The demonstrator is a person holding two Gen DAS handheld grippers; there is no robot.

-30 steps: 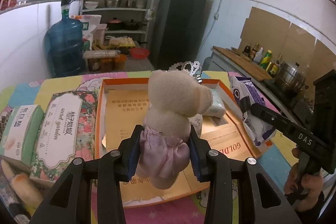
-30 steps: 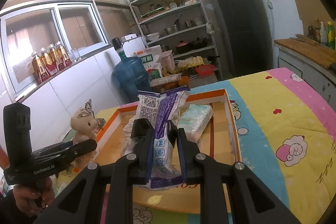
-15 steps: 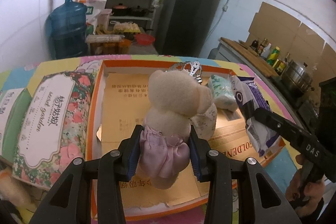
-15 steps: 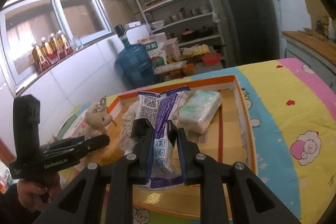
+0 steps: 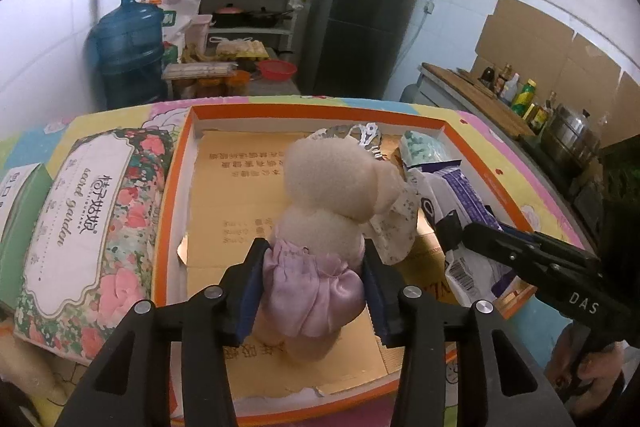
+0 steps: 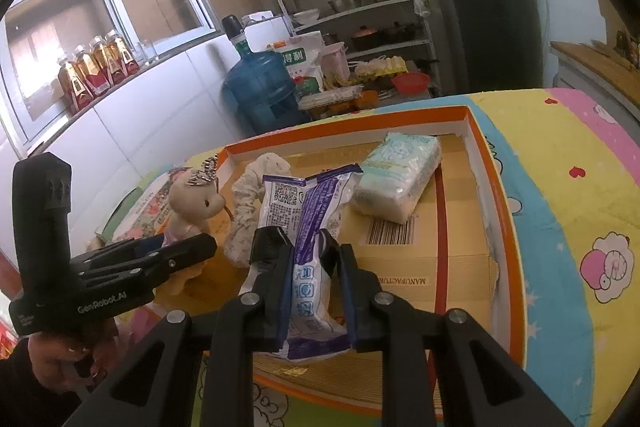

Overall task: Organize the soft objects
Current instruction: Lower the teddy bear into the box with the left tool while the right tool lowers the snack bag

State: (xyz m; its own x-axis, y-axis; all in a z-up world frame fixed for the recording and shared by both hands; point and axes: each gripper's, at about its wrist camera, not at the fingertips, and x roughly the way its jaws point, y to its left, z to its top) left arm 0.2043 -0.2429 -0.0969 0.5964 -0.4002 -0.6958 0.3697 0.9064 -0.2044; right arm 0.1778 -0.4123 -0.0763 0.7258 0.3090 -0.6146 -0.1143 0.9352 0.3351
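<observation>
My left gripper [image 5: 314,259] is shut on a cream plush bear in a lilac dress [image 5: 320,223] and holds it over the orange-rimmed cardboard tray [image 5: 172,195]. The bear also shows in the right wrist view [image 6: 192,203], with a silver crown. My right gripper [image 6: 306,247] is shut on a purple-and-white soft packet [image 6: 308,211] over the tray's near right part; the packet shows in the left wrist view [image 5: 456,199]. In the tray lie a pale green tissue pack [image 6: 398,173] and a white floral cloth [image 6: 244,219].
A floral tissue box [image 5: 84,227] and a green box [image 5: 16,211] lie left of the tray on the colourful tablecloth [image 6: 560,227]. A blue water jug [image 5: 128,55], shelves and a dark fridge [image 5: 356,15] stand behind the table.
Both grippers have moved forward and lower over the tray, carrying the bear and the packet. The tray looks closer in both views.
</observation>
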